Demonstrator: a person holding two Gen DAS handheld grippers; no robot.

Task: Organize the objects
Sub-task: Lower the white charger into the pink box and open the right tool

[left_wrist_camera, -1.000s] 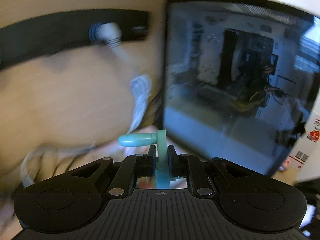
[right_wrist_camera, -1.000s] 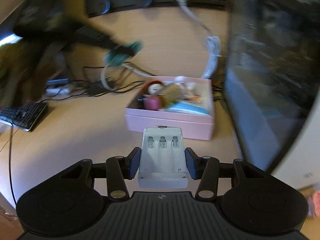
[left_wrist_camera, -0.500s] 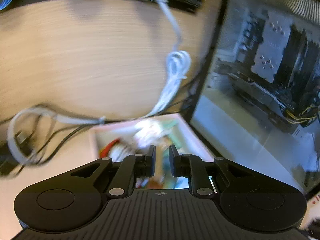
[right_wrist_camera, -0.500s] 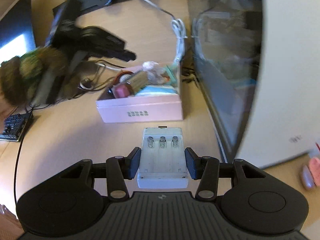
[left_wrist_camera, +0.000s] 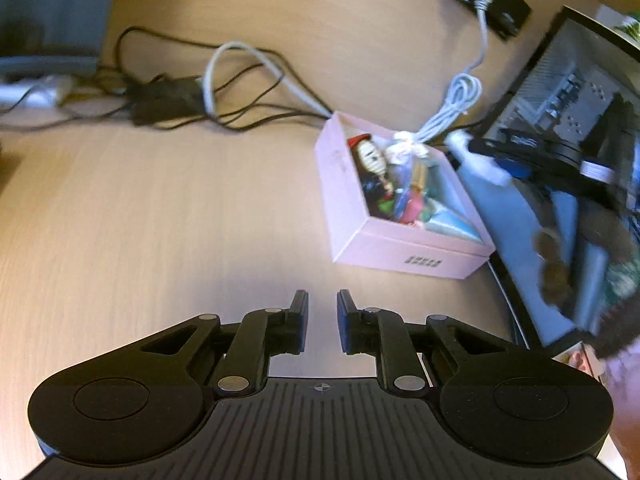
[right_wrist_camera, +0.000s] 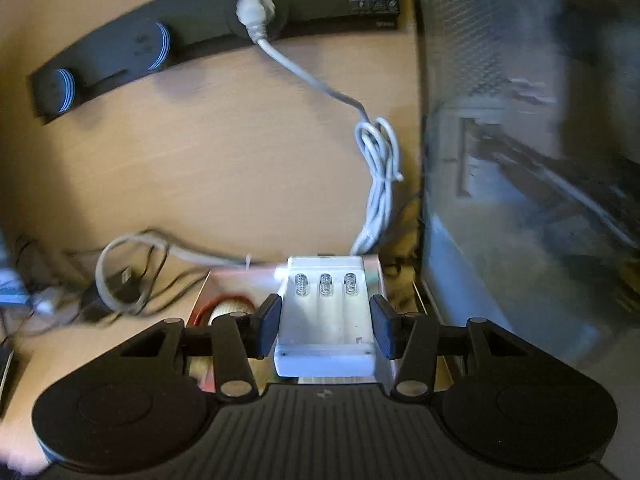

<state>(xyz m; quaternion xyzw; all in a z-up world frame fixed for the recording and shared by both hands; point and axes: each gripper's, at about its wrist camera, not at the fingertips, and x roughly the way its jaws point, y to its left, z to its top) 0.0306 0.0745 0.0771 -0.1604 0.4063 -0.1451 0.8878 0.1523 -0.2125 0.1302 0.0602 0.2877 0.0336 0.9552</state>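
Note:
A pink box (left_wrist_camera: 404, 258) holding a doll and several small items sits on the wooden desk, ahead and right of my left gripper (left_wrist_camera: 322, 322). The left gripper is empty, its jaws a narrow gap apart, low over bare desk. My right gripper (right_wrist_camera: 325, 326) is shut on a white battery holder (right_wrist_camera: 326, 316) with three springs and holds it right over the pink box (right_wrist_camera: 224, 280), which it mostly hides.
A glass-sided computer case (left_wrist_camera: 568, 168) stands right of the box. A coiled white cable (right_wrist_camera: 378, 184) runs to a black power strip (right_wrist_camera: 192, 36) at the back. Black cables and an adapter (left_wrist_camera: 168, 98) lie left of the box.
My left gripper let go of the teal piece and pulled back from the box toward the left. My right gripper carried the battery holder forward until it hangs over the box.

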